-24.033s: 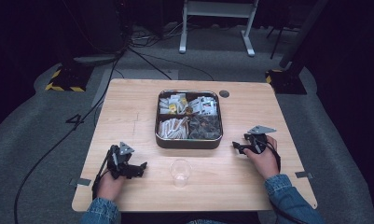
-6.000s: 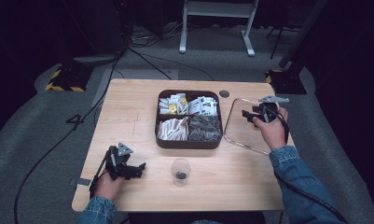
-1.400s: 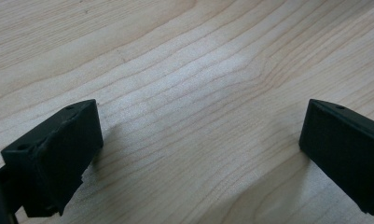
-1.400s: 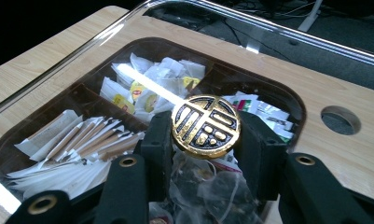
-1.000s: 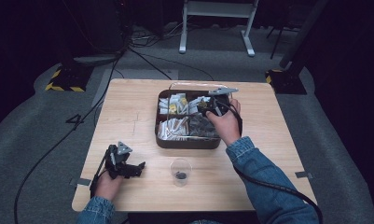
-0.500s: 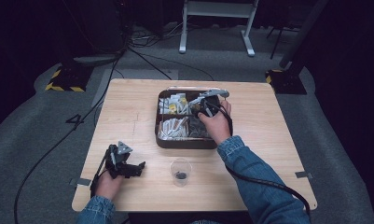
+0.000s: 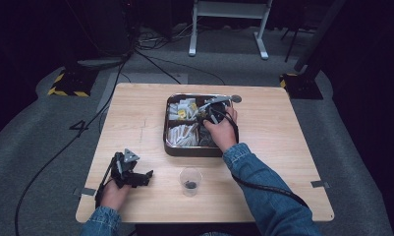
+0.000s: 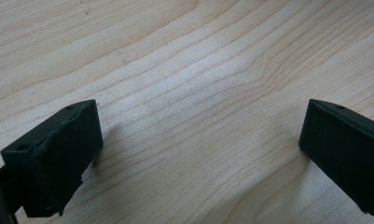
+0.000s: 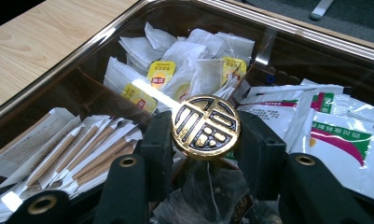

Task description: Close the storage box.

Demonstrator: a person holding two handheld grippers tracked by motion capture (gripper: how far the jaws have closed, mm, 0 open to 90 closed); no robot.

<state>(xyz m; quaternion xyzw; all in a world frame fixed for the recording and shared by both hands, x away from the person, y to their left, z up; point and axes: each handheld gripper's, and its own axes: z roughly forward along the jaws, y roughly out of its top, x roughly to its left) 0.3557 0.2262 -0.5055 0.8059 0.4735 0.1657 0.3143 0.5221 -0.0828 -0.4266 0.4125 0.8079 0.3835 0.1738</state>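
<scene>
Looking down from the high view: one pale wooden table, one dark four-compartment tray, one clear plastic cup with something dark inside. Right gripper over the tray, shifted slightly leftward since half a second ago; left gripper unmoved near the front edge.

Switching to the left gripper view: jaws spread wide, nothing between, bare wood grain.

Over to the right gripper view: jaws clamped on one round gold-and-black knob, above white tea bags, paper-wrapped sticks, green-printed sachets.
</scene>
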